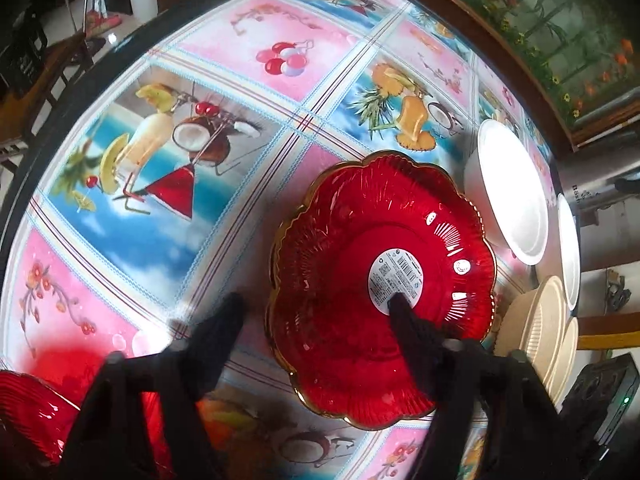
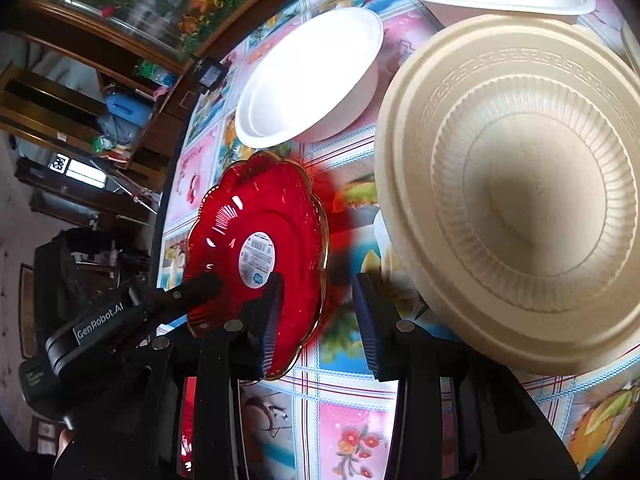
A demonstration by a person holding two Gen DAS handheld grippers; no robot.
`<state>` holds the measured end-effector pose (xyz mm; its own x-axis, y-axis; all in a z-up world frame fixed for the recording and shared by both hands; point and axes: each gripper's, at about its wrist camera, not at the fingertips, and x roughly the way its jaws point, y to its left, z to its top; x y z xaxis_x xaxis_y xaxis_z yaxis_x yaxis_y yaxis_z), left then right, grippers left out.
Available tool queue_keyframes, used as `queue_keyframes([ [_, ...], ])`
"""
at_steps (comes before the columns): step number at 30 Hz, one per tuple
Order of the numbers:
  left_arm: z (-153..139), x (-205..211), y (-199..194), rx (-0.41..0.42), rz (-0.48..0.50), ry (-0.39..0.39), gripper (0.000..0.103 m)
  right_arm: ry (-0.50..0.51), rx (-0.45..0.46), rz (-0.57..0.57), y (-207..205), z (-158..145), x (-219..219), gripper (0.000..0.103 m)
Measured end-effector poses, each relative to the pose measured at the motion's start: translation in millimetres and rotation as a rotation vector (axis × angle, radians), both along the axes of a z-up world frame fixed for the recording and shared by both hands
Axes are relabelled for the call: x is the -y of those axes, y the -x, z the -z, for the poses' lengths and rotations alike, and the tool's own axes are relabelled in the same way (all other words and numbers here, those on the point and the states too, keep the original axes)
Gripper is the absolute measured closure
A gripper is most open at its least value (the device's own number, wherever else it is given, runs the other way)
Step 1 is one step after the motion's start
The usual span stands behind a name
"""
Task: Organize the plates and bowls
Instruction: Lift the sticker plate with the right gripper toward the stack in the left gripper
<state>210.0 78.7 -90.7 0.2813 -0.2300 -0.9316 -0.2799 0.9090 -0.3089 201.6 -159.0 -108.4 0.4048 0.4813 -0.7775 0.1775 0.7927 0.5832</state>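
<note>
Barely started: my left gripper (image 1: 316,320) spread wide straddling red plate (image 1: 380,280) rim, right gripper (image 2: 320,316) wide, empty; white bowls (image 2: 308,76) and cream plate (image 2: 520,184) unsorted.

Probably a home dining room: fruit-print tablecloth (image 1: 224,128), wooden shelves (image 2: 60,112), framed flower painting (image 1: 552,20).

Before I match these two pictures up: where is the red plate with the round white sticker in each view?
Left wrist: red plate lower centre-right, one left gripper finger over its sticker.
Right wrist: red plate centre-left, behind the right gripper.
Shared landmark: the white bowl just beyond the plate.
</note>
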Motion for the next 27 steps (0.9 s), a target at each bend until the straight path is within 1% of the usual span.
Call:
queue_keyframes([
  [1,0,1,-1,0.0,0.005,-0.002,0.048,0.009,0.002,0.003,0,0,-1,0.067],
  [4,0,3,-2,0.004,0.018,-0.016,0.056,0.032,0.007,-0.004,0,-2,-4,0.067],
  [6,0,3,-3,0.006,0.016,-0.032,0.06,0.043,0.014,-0.001,-1,-3,-5,0.067],
  [8,1,3,-4,0.01,0.019,-0.044,0.068,0.055,0.021,-0.005,-1,-4,-7,0.068],
  [10,2,3,-5,0.009,0.027,-0.043,0.083,0.062,0.023,-0.006,-2,-2,-8,0.076],
  [12,3,0,-5,0.012,0.027,-0.041,0.086,0.071,0.03,0.006,-2,-1,-5,0.084],
  [14,3,-1,-4,0.018,0.032,-0.044,0.088,0.073,0.033,0.008,-3,0,-4,0.089],
  [16,2,1,-4,0.02,0.039,-0.049,0.088,0.076,0.039,0.011,-2,0,-3,0.091],
  [21,1,2,0,0.029,0.048,-0.057,0.089,0.095,0.06,0.009,0,-2,-4,0.092],
  [27,-8,0,7,0.045,0.045,-0.073,0.09,0.108,0.088,-0.006,6,-10,-10,0.093],
])
